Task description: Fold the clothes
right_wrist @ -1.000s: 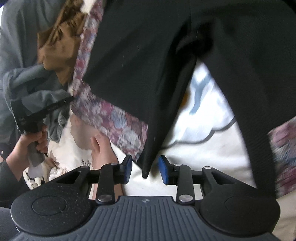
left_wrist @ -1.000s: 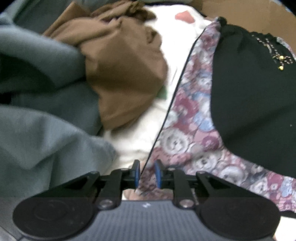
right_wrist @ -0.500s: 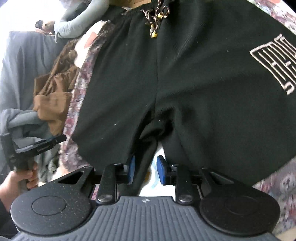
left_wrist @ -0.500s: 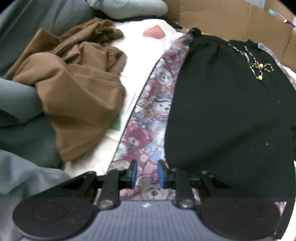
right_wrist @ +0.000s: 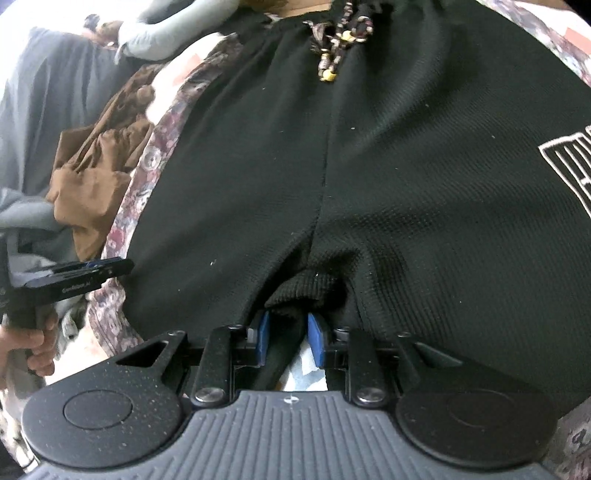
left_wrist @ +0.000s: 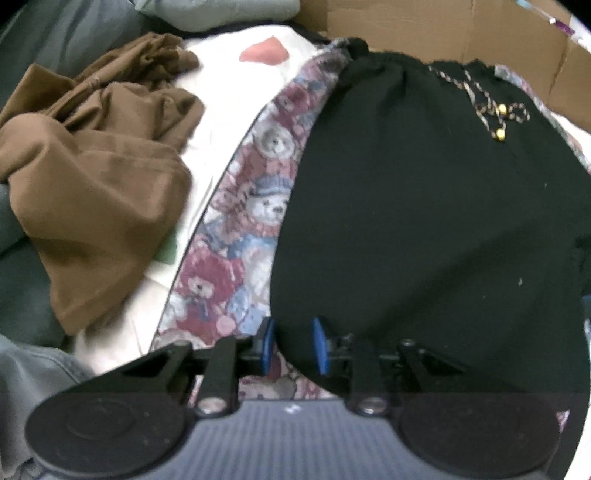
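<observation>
Left wrist view: black shorts [left_wrist: 424, 221] spread flat on a teddy-bear sheet [left_wrist: 255, 206], waistband far from the camera, drawstring [left_wrist: 495, 110] with gold beads lying on top. Left gripper [left_wrist: 291, 345] low at the near left edge of the shorts, blue pads apart, with dark cloth showing in the gap. Cannot tell if pinching the cloth or just over it. Brown garment [left_wrist: 96, 192] crumpled off to the left, well apart from the shorts, with grey clothes [left_wrist: 33, 369] beside it. Cardboard [left_wrist: 424, 26] behind the waistband.

Right wrist view: right gripper [right_wrist: 288, 338] at the crotch of the shorts [right_wrist: 388, 166], between the two legs. Blue fingers [right_wrist: 316, 339] close on each side of a bunched fold of black cloth, pinching it. White print on the right leg. Left gripper [right_wrist: 107, 267] seen from the side at the far left, held in a hand [right_wrist: 37, 343], beside the left leg's hem. Brown garment [right_wrist: 92, 184] farther back on the left.
</observation>
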{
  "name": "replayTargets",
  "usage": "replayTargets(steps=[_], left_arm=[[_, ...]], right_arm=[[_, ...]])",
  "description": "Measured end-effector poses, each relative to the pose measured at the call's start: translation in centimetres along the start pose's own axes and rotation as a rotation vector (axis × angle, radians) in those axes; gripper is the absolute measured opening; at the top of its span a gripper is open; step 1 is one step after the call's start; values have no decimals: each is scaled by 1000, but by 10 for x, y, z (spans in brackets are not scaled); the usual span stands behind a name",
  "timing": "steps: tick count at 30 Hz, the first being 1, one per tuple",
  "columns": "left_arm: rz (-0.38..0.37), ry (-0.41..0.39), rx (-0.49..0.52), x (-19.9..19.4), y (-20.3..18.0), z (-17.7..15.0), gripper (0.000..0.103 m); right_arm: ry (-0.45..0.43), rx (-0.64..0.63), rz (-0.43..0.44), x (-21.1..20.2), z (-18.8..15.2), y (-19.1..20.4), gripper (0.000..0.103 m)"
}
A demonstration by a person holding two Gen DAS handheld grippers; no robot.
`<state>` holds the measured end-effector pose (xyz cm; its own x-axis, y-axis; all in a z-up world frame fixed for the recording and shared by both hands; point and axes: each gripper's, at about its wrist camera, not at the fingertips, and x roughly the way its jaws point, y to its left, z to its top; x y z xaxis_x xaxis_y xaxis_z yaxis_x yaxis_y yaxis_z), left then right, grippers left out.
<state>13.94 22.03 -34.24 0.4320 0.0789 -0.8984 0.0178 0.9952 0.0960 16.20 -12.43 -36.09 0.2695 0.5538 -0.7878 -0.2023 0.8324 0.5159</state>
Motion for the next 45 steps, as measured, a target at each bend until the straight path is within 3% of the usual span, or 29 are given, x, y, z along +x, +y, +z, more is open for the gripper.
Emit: replayTargets(steps=[3, 12, 17, 23, 33, 36, 45], left_arm=[[9, 10, 18, 0, 1, -5, 26], [41, 32, 63, -3, -1, -5, 27], [25, 0, 74, -17, -8, -3, 25], [-25, -43, 121, -24, -35, 21, 25], [-185, -38, 236, -21, -117, 38, 25], [-233, -36, 271, -20, -142, 42, 25], [-279, 157, 294, -12, -166, 26, 20]], right_arm=[[0, 22, -9, -5, -4, -5, 0], [26, 272, 36, -13, -15, -31, 0], [32, 338, 50, -14, -18, -36, 0], [24, 261, 41, -23, -19, -30, 0], [78, 247, 113, -36, -15, -35, 1], [47, 166, 96, -54, -11, -29, 2], [-63, 32, -58, -109, 2, -37, 11]])
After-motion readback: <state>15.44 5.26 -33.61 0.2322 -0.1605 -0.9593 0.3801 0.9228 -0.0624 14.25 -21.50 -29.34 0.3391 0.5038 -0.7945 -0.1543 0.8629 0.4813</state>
